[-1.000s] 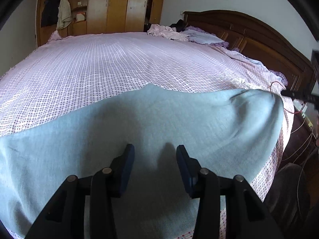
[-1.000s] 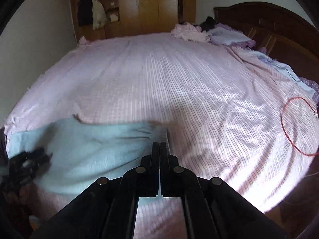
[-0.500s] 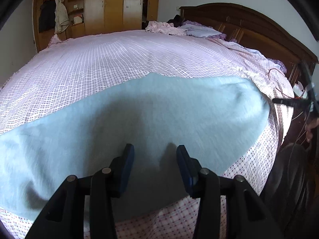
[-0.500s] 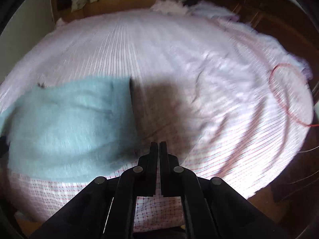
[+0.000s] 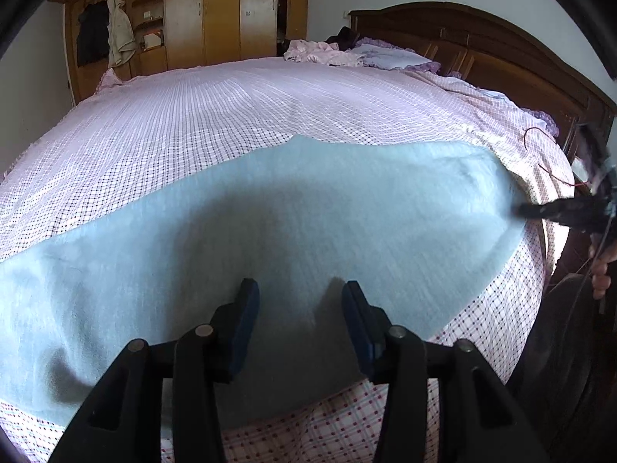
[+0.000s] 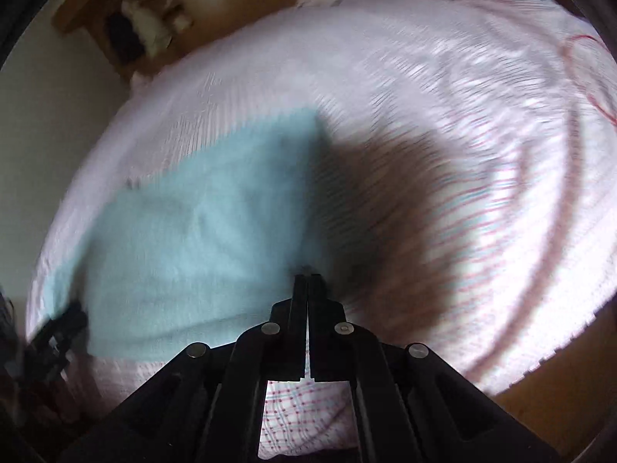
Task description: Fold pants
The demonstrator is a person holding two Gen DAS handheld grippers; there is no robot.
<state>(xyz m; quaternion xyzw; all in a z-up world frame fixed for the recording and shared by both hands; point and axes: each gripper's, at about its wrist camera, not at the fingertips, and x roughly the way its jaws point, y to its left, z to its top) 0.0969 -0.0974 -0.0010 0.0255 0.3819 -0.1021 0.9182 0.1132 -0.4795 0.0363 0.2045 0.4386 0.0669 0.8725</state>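
**Two wrist views, one bed**

Left wrist camera sits low and close over the flat light-blue fabric pants (image 5: 293, 239), facing the dark wooden headboard (image 5: 501, 61) at 2 o'clock. Right wrist camera, blurred, looks down from higher; pants (image 6: 200, 239) at 9 o'clock. Both share the pink checked bedsheet (image 5: 231, 123).

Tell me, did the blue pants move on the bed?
Yes. In the right wrist view the blue pants reach farther up the pink bedsheet, toward the wardrobe, than before.

Matt, soft blue cloth pants (image 5: 308, 231) – checked cotton-like bedsheet (image 5: 231, 115), glossy wooden headboard (image 5: 482, 46)
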